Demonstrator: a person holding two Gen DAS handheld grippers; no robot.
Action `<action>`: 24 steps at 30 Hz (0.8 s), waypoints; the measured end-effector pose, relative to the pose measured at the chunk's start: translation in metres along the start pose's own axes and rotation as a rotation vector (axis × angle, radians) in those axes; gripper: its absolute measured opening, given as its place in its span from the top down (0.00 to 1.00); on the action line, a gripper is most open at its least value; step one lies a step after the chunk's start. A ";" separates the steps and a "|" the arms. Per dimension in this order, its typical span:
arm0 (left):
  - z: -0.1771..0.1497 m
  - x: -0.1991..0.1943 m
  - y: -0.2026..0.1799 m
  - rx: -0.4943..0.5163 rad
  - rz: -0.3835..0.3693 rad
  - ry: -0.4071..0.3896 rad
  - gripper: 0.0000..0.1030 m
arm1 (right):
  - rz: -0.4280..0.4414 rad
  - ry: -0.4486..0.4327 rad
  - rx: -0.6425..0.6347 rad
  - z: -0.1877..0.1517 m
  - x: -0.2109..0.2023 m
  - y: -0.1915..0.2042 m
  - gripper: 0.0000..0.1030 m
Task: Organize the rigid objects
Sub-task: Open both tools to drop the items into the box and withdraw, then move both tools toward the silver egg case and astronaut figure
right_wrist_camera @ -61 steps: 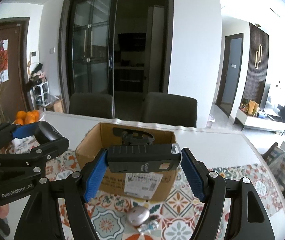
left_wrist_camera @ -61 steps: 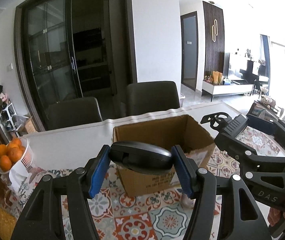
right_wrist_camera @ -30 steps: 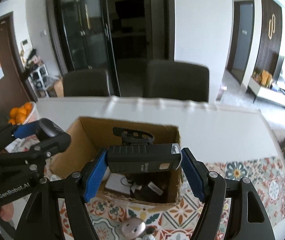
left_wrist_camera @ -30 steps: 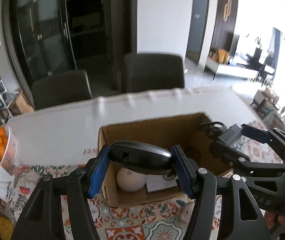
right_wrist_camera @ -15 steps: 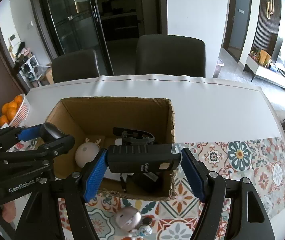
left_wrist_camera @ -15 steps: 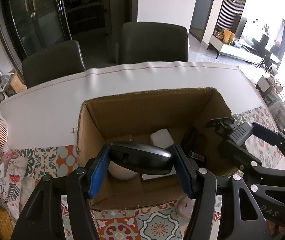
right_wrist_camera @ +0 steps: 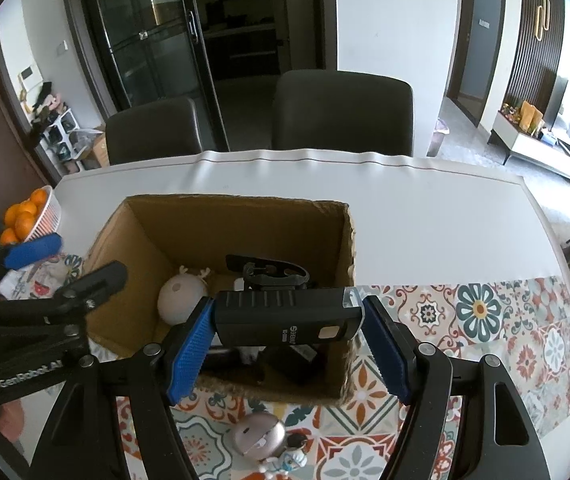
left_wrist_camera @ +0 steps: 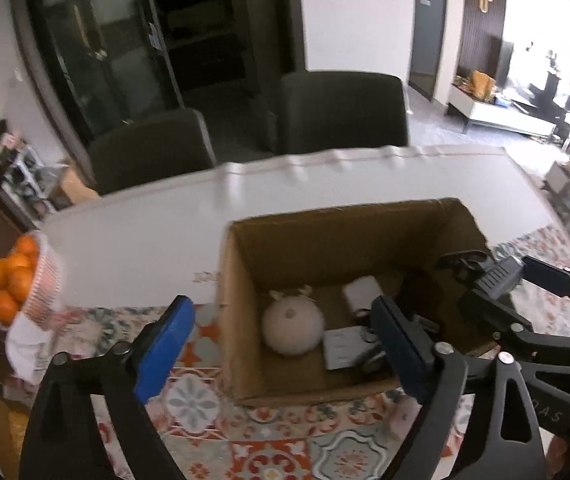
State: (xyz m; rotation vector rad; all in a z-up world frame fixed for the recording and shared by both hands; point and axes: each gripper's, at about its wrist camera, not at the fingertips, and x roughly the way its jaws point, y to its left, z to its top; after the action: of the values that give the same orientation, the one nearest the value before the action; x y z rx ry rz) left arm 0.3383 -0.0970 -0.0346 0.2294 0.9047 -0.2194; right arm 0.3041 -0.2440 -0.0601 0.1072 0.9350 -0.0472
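An open cardboard box stands on the patterned tablecloth. Inside lie a white round toy with antlers, a white block and dark items. My left gripper is open and empty, its blue pads straddling the box's near left corner. My right gripper is shut on a black bike light with a clamp mount, held over the box's near right part; it also shows in the left wrist view.
A basket of oranges sits at the table's left. A small round grey gadget and a figurine lie on the cloth in front of the box. Two dark chairs stand behind the white table.
My left gripper has opened and the black mouse it held is gone from its jaws. It has pulled back to the left. My right gripper still holds the bike light above the box.
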 end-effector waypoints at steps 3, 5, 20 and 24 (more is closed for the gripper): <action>-0.002 -0.007 0.006 -0.002 0.040 -0.018 0.07 | 0.004 -0.004 -0.009 0.000 -0.002 0.004 0.29; -0.003 -0.010 0.011 -0.010 0.058 -0.022 0.07 | 0.008 -0.004 -0.017 0.001 -0.003 0.007 0.29; -0.036 -0.041 0.016 -0.050 0.086 -0.045 0.05 | -0.047 -0.071 -0.083 -0.017 -0.038 0.019 0.24; -0.045 -0.054 0.012 -0.059 0.079 -0.054 0.03 | -0.044 -0.099 -0.073 -0.027 -0.053 0.016 0.23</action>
State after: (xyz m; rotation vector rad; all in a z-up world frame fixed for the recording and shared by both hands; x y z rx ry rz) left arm 0.2758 -0.0679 -0.0173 0.2037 0.8453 -0.1248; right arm 0.2524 -0.2256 -0.0329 0.0163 0.8395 -0.0585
